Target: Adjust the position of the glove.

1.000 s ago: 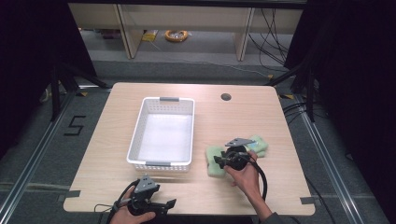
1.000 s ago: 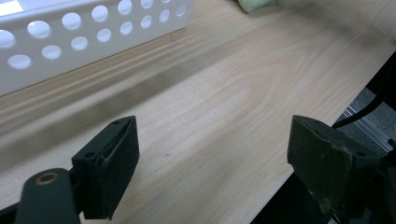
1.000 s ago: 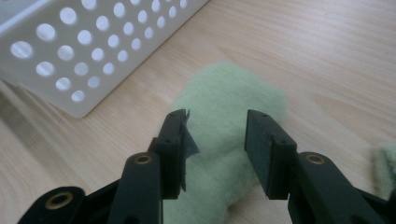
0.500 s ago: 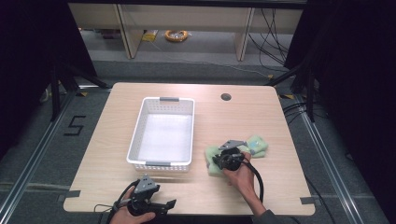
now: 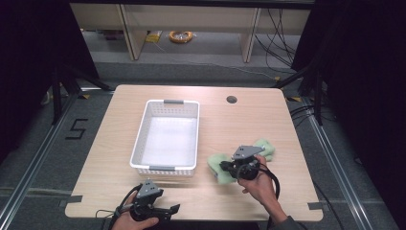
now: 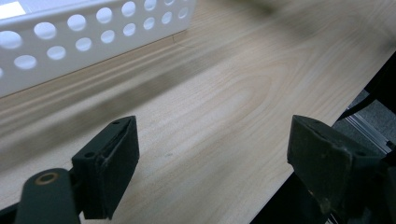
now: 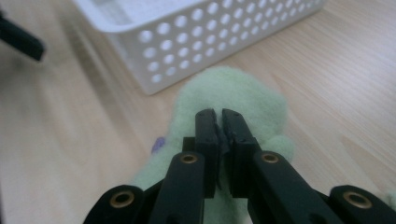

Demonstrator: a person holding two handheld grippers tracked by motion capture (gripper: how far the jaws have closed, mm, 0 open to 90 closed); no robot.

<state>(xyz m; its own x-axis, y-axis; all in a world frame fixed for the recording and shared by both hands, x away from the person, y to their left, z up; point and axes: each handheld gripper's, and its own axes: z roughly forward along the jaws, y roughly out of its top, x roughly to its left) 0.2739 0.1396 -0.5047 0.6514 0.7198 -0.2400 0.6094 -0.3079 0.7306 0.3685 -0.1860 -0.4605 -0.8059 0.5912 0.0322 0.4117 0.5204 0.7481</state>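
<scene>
High view: a white perforated basket (image 5: 167,139) stands left of centre on the wooden table (image 5: 268,120), long axis running away from the person; nothing can be made out lying in it. To its right, near the front right corner of the basket but apart from it, lies a pale green plush toy (image 5: 218,165), its long axis slanting from front left to back right, one end toward the basket and the other (image 5: 266,148) showing beyond the hand. The right gripper (image 5: 229,168) sits over the toy's middle, pointing left toward the basket. The left gripper (image 5: 173,209) rests at the table's front edge, pointing right. Left gripper view: the jaws stand wide apart with bare table between them and nothing held; the basket's holed wall (image 6: 93,37) crosses the upper left. Right gripper view: the jaws have just been closing and are now drawn nearly together, pinching a small fold of the toy's green fabric (image 7: 233,98) between the pads. The toy stretches ahead of the jaws toward the basket's corner (image 7: 154,84), just short of touching it. The basket floor, where visible, looks bare.
</scene>
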